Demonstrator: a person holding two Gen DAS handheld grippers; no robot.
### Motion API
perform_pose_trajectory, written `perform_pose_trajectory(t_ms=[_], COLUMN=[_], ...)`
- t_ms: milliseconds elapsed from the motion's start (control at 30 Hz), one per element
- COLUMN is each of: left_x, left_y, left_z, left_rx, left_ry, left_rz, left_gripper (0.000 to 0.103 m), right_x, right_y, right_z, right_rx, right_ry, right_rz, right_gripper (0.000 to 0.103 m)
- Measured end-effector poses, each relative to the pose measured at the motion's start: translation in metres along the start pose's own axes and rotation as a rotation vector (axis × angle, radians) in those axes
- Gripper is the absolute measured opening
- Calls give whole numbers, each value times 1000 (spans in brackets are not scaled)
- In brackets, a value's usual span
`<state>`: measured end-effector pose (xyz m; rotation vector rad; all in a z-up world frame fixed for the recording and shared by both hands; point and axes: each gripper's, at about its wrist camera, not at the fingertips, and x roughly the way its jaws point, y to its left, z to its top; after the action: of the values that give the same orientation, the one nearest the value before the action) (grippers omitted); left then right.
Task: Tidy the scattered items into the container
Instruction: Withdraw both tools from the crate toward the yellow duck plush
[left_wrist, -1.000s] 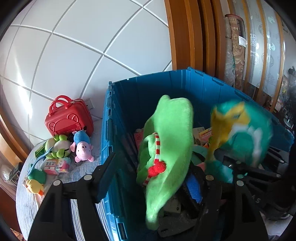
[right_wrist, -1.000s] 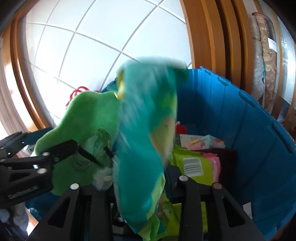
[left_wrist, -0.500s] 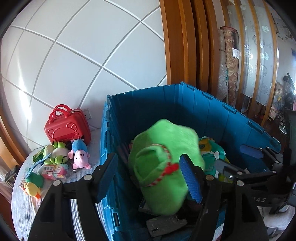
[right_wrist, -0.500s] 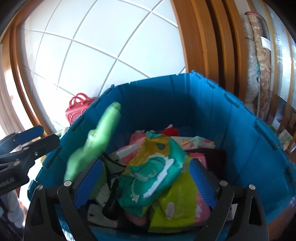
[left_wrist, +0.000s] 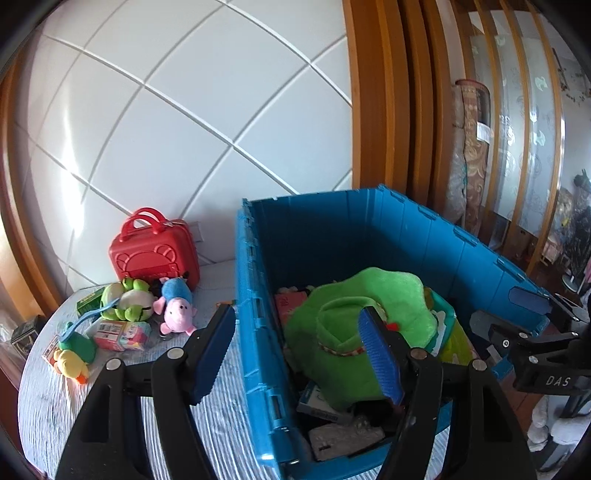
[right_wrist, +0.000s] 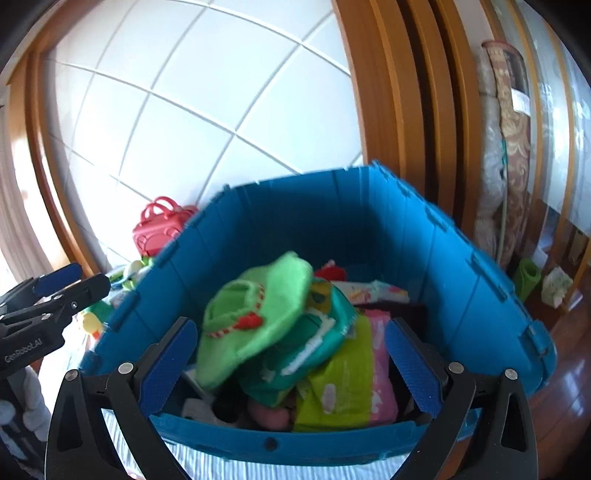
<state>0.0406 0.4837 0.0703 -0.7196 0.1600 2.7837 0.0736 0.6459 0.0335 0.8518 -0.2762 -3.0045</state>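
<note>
Right gripper (right_wrist: 290, 363) hangs over the near rim of the blue crate (right_wrist: 458, 295), jaws opening wide, nothing between the pads. Left gripper (left_wrist: 299, 350) has jaws apart too, gripping nothing; its left finger (left_wrist: 212, 350) is outside the crate's left wall over the table, its right finger (left_wrist: 380, 358) above the crate contents.

Green plush hat (right_wrist: 258, 314) with a red-and-white cord lies loose on top of the pile inside the crate, tilted, brim up toward the back wall. Under and beside it: teal-and-yellow packet (right_wrist: 314, 350), lime-green wipes pack (right_wrist: 340, 384), pink pack (right_wrist: 382, 362), a white box and dark items lower down, too cluttered to name.

Still outside the crate on the striped tablecloth (left_wrist: 229, 424), left of the crate wall: red toy suitcase (left_wrist: 155, 254) upright against the white tiled wall (left_wrist: 207, 110); green frog plush (left_wrist: 127, 299) and pink pig plush in a blue top (left_wrist: 175, 306) just in front of it; small colourful carton (left_wrist: 120, 334); yellow duck plush (left_wrist: 72, 363) with a green piece on it near the table edge; small green box (left_wrist: 88, 304) behind the frog.

Right wrist view is slightly blurred.
</note>
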Motion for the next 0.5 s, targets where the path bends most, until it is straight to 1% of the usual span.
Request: perform_pose_trajectory(t_ms=[100, 233, 300, 333, 500], left_x=[-12, -28, -30, -31, -41], left_y=[19, 56, 81, 93, 165], left_z=[-3, -9, -13, -15, -34], left_rx=[-20, -61, -83, -94, -154], left_ry=[-25, -53, -46, -43, -40], left_rz=[42, 113, 147, 163, 189], left_gripper=[69, 70, 80, 86, 87], right_x=[-5, -2, 2, 3, 15], right_y=[22, 61, 85, 96, 166], right_z=[4, 11, 15, 16, 16], right_rx=[-33, -86, -119, -132, -203], right_ry=[-28, -46, -52, -53, -55], right_rz=[39, 108, 139, 150, 198], right_gripper=[103, 103, 103, 103, 103])
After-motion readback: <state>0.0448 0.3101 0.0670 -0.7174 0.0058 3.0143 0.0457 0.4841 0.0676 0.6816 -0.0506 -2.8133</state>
